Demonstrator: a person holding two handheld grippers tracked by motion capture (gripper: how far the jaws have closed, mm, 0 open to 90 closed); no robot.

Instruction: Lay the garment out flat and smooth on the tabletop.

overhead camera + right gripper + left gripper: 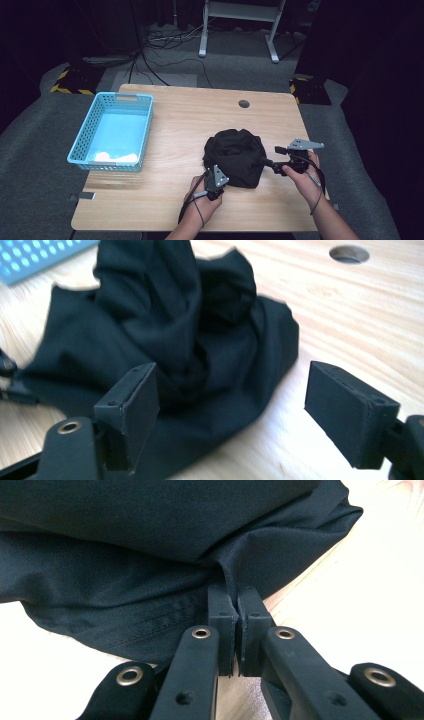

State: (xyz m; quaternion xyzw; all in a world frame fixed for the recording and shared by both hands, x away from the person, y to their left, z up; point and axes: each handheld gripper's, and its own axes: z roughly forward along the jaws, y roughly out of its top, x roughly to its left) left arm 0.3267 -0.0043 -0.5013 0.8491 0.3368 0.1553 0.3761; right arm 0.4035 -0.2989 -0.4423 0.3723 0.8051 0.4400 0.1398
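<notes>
Black cloth (235, 156) lies bunched, seemingly folded over, on the wooden table

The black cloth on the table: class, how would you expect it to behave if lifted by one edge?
The black cloth lies bunched in soft folds, so it would probably hang limp and unfold rather than keep its shape. The left tongs pinch only a thin hem, which suggests it is light. Its smooth weave might slip from a loose pinch.
</notes>
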